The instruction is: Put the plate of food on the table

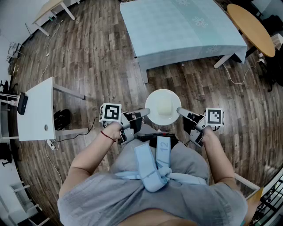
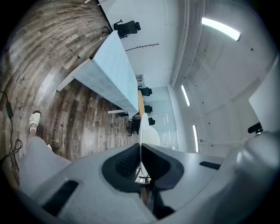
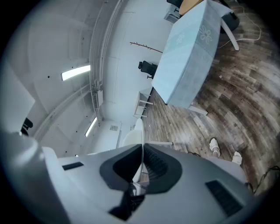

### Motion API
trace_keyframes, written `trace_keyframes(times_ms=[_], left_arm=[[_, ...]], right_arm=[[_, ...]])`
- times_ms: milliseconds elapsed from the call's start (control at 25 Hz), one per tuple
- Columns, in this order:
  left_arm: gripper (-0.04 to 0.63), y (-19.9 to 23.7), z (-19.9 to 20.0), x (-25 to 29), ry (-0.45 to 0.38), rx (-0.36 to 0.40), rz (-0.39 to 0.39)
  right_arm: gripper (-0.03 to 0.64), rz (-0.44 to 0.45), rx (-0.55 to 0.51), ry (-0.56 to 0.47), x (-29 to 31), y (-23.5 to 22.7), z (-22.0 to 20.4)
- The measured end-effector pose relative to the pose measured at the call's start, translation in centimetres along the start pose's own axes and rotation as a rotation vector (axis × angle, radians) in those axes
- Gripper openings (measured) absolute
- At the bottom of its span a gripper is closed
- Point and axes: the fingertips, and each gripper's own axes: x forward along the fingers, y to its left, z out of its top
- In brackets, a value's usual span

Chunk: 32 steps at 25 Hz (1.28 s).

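Observation:
A round white plate (image 1: 154, 111) with a pale lump of food (image 1: 165, 106) in its middle is held level in front of the person's body, above the wood floor. My left gripper (image 1: 144, 112) is shut on the plate's left rim and my right gripper (image 1: 180, 111) is shut on its right rim. In the left gripper view the plate (image 2: 148, 133) shows edge-on between the dark pads; in the right gripper view the plate (image 3: 132, 137) shows edge-on as well. The table with the light blue cloth (image 1: 181, 26) stands ahead, some way off.
A round wooden table (image 1: 251, 27) stands at the far right. A small white desk (image 1: 37, 109) with cables under it is at the left. Another pale table (image 1: 51, 11) is at the top left. A black office chair (image 2: 127, 27) stands behind the blue table.

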Motion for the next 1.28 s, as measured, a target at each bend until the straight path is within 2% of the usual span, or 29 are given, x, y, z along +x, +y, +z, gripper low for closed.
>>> trace_keyframes(times_ms=[560, 760, 1280], left_arm=[[0.028, -0.05, 0.01, -0.09, 0.008, 0.013, 0.008], [0.028, -0.18, -0.02, 0.00, 0.012, 0.016, 0.000], [0.028, -0.13, -0.12, -0.10, 0.013, 0.009, 0.004]], right_arm=[[0.038, 0.016, -0.012, 0.009, 0.18, 0.35, 0.04], [0.038, 0.044, 0.024, -0.009, 0.12, 0.14, 0.16], [0.038, 0.025, 0.048, -0.020, 0.06, -0.33, -0.04]])
